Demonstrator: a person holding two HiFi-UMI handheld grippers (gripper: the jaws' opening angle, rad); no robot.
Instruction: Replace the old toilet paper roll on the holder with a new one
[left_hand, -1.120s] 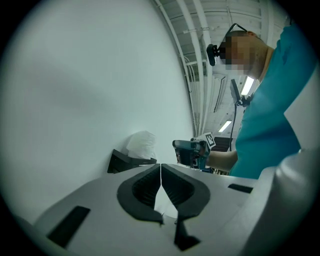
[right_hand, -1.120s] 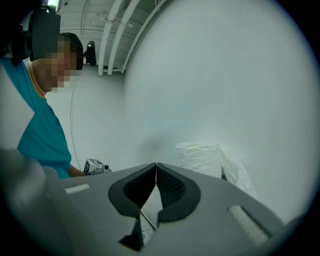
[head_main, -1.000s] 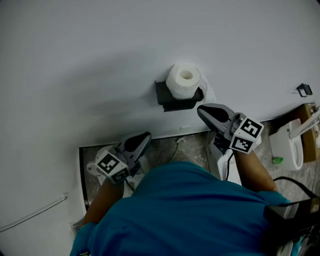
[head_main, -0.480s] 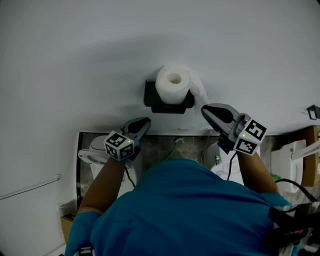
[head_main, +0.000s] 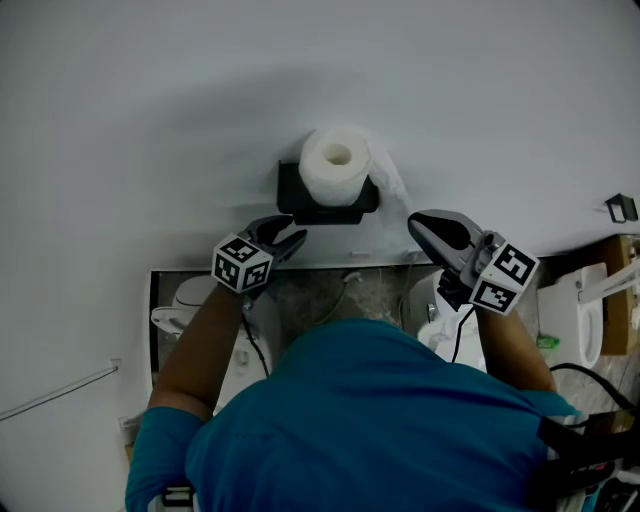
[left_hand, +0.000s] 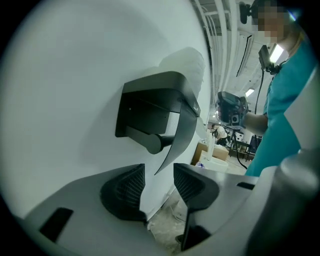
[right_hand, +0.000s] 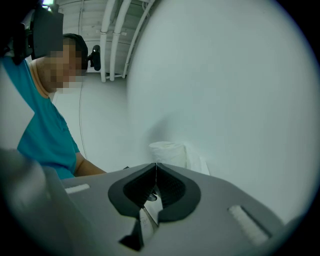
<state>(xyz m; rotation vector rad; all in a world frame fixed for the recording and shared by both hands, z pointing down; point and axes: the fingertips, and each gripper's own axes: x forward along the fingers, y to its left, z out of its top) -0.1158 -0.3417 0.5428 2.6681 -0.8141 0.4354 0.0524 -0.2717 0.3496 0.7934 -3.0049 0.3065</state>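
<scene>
while the left gripper (head_main: 287, 238) sits just below the lower-left corner of the black holder (head_main: 298, 200), near frame centre in the head view, its jaws stand apart. they have just been opening, and nothing lies between the pads. in the left gripper view the holder fills the middle of the frame above the jaw gap: a dark curved cover and a short round bar under it, both clear of the pads. contact with the holder: none seen.

toilet paper roll (head_main: 335, 165): white, on the holder against the white wall (head_main: 150, 90), upper centre of the head view, its hollow core facing the camera. a loose sheet hangs off its right side.

right gripper (head_main: 432, 228): right of centre, just right of and below the holder, apart from it. in the right gripper view its jaws are clenched pad to pad, empty. the roll shows beyond the tips at mid frame, not touched.

lower frame, head view: teal shirt (head_main: 380, 420) of the person, both forearms running up to the grippers. grey floor strip (head_main: 330, 295) under the wall edge.
</scene>
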